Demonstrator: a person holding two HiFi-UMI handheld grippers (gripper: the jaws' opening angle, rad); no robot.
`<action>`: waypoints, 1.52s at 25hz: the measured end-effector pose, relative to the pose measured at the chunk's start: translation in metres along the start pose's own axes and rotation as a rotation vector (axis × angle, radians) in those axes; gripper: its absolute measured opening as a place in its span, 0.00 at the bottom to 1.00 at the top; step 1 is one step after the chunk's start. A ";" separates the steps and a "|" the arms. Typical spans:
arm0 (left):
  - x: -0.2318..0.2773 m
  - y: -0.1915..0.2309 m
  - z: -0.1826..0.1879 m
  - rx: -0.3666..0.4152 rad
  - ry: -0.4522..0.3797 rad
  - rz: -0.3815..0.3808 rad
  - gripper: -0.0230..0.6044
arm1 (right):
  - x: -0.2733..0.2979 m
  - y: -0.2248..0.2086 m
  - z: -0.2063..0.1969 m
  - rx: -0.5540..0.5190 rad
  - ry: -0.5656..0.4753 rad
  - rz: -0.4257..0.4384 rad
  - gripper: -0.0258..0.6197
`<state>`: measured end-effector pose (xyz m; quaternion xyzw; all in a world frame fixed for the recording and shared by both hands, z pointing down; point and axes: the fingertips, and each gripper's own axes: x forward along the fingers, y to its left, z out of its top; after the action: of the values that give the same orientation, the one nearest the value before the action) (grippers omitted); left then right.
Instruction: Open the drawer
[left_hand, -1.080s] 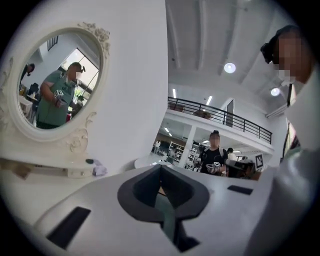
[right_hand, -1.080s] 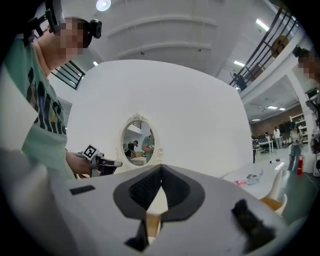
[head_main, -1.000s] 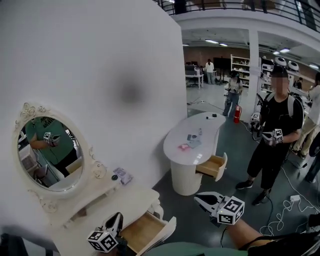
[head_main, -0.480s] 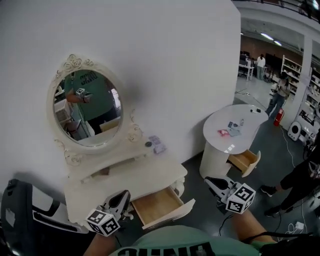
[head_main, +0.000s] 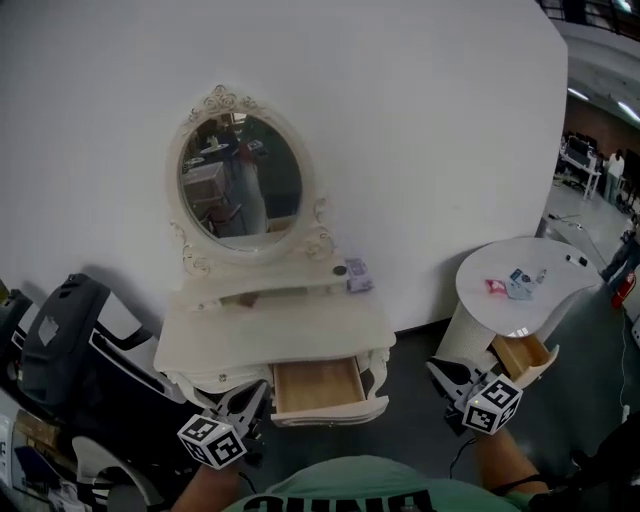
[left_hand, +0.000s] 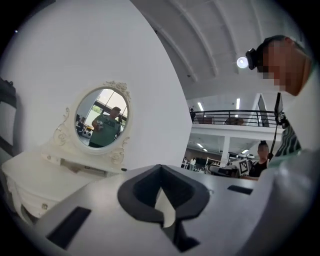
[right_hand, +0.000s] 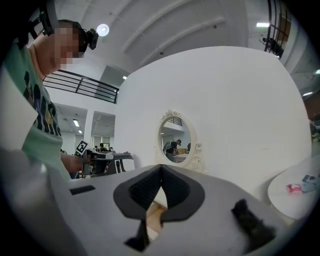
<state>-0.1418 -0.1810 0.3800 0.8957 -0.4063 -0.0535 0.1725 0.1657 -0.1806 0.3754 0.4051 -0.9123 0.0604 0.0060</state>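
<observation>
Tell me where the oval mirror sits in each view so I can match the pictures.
Head view: oval mirror upper left of centre, above the dressing table.
Left gripper view: mirror left of centre, mid-height.
Right gripper view: mirror just right of centre, small.
Shared landmark: the white wall behind it.

Closed, empty: left claw (head_main: 252, 393), right claw (head_main: 440, 370); both pointing level.
</observation>
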 end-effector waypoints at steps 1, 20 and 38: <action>-0.005 -0.012 -0.010 -0.009 0.009 0.018 0.05 | -0.010 -0.002 -0.006 0.016 0.008 0.013 0.06; -0.128 -0.076 -0.025 0.066 0.023 0.170 0.05 | -0.032 0.066 -0.055 0.101 0.024 0.154 0.05; -0.308 0.065 0.032 0.128 -0.070 0.099 0.05 | 0.087 0.257 -0.007 0.073 -0.038 0.058 0.05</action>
<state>-0.4007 0.0006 0.3591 0.8813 -0.4585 -0.0501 0.1028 -0.0834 -0.0735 0.3610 0.3794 -0.9208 0.0858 -0.0279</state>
